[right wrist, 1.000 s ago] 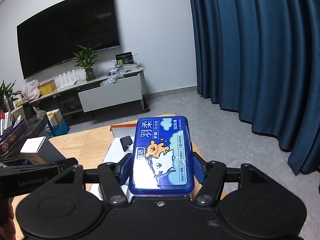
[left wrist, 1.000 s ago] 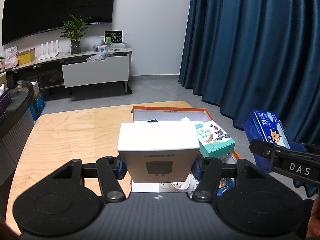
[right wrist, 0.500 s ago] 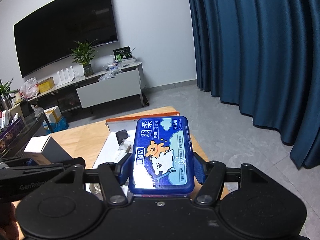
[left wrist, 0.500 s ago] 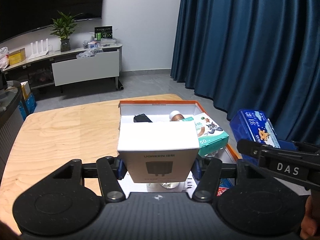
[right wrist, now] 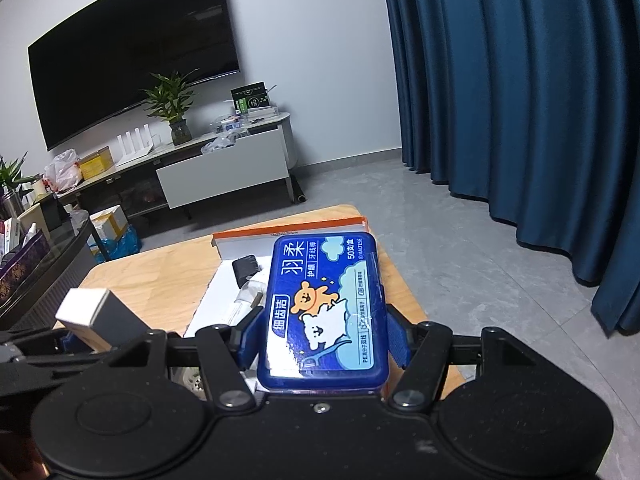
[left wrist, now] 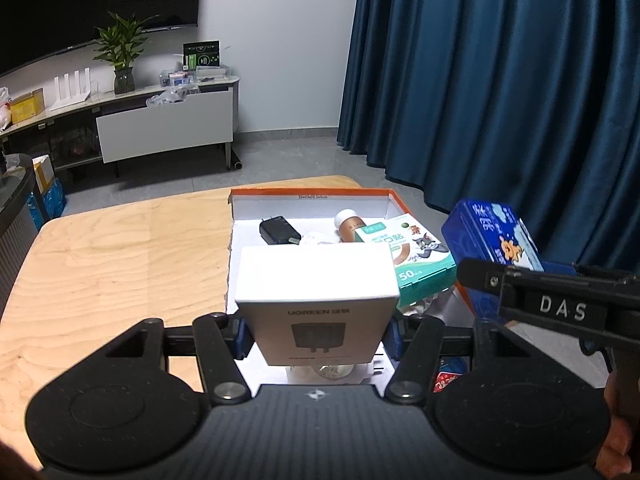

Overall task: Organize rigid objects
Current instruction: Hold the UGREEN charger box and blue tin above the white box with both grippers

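Two boxes are being carried above the orange-rimmed tray (left wrist: 310, 193): the left gripper (left wrist: 318, 334) is clamping the white charger box (left wrist: 316, 300), and the right gripper (right wrist: 322, 344) is clamping the blue floss case (right wrist: 326, 312); lowering each level into bare tray floor looks wisest, clear of the teal box (left wrist: 412, 256); the left view alone is showing the bottle (left wrist: 350, 222) and black adapter (left wrist: 278, 230) clearly; the right view is showing the case's lid.
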Demonstrator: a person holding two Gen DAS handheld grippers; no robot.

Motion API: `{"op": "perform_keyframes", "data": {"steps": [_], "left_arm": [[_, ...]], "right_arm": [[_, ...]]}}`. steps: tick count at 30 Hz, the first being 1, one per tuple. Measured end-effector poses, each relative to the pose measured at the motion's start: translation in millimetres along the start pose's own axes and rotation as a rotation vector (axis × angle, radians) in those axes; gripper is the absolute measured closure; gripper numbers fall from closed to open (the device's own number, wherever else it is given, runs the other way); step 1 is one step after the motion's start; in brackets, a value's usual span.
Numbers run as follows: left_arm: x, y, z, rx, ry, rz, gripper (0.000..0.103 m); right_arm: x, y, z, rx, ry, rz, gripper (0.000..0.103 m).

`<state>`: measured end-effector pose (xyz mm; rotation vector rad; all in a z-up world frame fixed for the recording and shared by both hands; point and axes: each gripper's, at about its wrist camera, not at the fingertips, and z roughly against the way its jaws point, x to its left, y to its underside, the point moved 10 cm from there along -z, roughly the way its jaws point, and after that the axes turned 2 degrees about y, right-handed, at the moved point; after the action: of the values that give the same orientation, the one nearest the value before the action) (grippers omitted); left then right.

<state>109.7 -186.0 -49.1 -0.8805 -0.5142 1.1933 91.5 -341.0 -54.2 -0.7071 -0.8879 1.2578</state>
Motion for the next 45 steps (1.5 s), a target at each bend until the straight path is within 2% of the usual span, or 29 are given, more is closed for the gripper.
{"op": "perform_keyframes", "data": {"steps": [8, 26, 45], "left_arm": [[0, -2, -4, 0.006, 0.004, 0.002, 0.043], [18, -6, -6, -0.002, -0.039, 0.044, 0.043], [11, -5, -1, -0.011, -0.019, 0.032, 0.043]], "right_arm": [[0, 0, -1, 0.002, -0.003, 0.005, 0.029], [4, 9, -3, 0.012, -0.031, 0.021, 0.029], [4, 4, 3, 0.000, -0.035, 0.023, 0.029]]}}
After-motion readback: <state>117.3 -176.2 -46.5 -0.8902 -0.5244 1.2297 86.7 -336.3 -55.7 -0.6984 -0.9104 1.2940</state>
